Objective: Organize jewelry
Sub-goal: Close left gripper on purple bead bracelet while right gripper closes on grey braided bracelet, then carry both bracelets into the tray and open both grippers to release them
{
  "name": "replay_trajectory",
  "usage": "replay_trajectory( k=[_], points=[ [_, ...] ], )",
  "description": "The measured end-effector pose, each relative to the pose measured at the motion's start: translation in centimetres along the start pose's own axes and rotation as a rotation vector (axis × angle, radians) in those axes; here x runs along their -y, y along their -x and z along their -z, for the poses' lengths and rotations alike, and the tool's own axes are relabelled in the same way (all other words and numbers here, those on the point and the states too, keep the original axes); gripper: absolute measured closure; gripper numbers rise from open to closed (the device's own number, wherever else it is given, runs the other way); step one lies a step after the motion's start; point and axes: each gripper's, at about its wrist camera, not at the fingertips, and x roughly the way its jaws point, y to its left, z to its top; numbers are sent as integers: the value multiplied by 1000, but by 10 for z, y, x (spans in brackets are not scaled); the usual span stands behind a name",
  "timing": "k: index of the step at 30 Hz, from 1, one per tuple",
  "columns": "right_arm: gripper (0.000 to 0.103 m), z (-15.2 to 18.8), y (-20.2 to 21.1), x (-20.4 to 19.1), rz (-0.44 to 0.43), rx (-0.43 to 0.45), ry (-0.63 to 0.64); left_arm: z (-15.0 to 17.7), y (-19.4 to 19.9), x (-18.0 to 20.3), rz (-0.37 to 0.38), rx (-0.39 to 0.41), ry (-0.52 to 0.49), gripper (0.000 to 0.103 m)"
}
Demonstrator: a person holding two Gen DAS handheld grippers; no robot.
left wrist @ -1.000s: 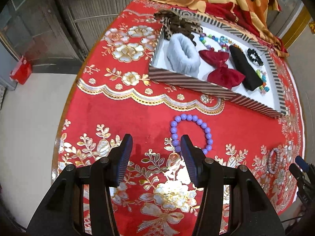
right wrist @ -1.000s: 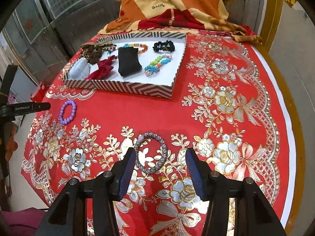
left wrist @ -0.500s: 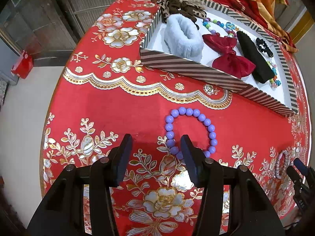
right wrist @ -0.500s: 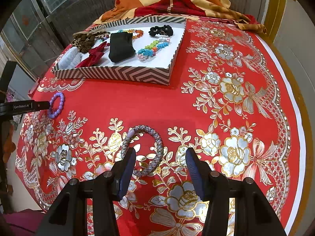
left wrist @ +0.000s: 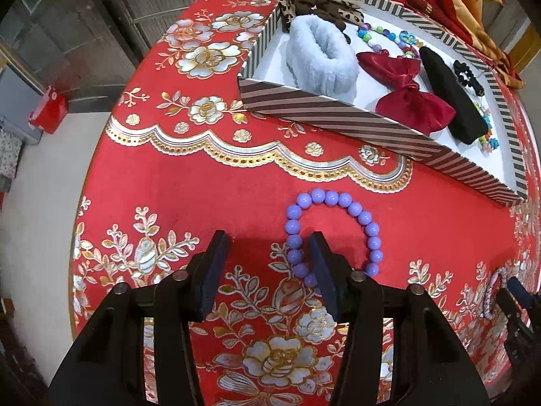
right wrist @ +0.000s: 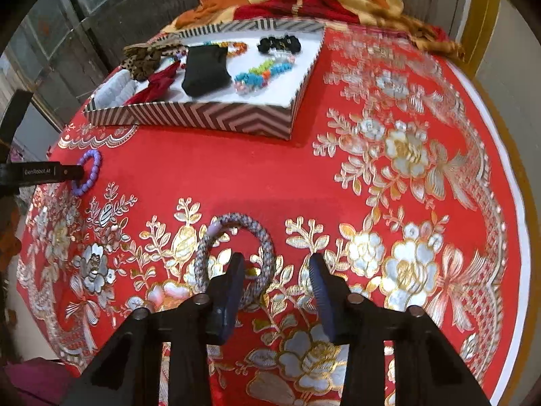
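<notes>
Purple round-bead bracelet (left wrist: 333, 233) is lying on the red embroidered tablecloth (left wrist: 203, 196), its near-left arc straddled by my left gripper (left wrist: 267, 272). Its jaws are narrowing, not yet pinching. My right gripper (right wrist: 275, 284) is likewise closing unclenched over the grey braided rope bracelet's (right wrist: 233, 253) right side.

My left camera looks steeply down along my jaws, close over the desk's (left wrist: 209, 196) left edge. My right camera does likewise nearer the middle. Both share the striped tray (left wrist: 338, 115) (right wrist: 216, 118) and purple bracelet (left wrist: 338, 199) (right wrist: 93, 165).
</notes>
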Motion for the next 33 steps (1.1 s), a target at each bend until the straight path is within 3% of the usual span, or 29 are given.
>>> replay_trajectory(
  k=[2, 3, 4, 6, 8, 13, 22, 33],
  points=[
    [71, -1, -1, -2, 13, 4, 21, -1, 1, 3, 14, 6, -9, 77],
    [78, -1, -1, -3, 33, 7, 32, -2, 2, 7, 19, 8, -19, 89],
    [81, -1, -2, -4, 46, 11, 43, -2, 2, 10, 20, 9, -31, 94],
    [92, -1, -2, -4, 47, 17, 59, -1, 2, 17, 13, 13, -49, 95],
    [96, -1, -2, -5, 44, 17, 67, -1, 1, 18, 58, -6, -43, 95],
    [96, -6, 13, 4, -23, 38, 22, -3, 18, 23, 122, -9, -33, 95],
    [96, -23, 46, 4, -46, 107, 29, -20, 55, 13, 202, 35, -30, 95],
    [96, -54, 70, -3, -64, 176, 39, -46, 119, 34, 269, 141, -104, 95]
  ],
)
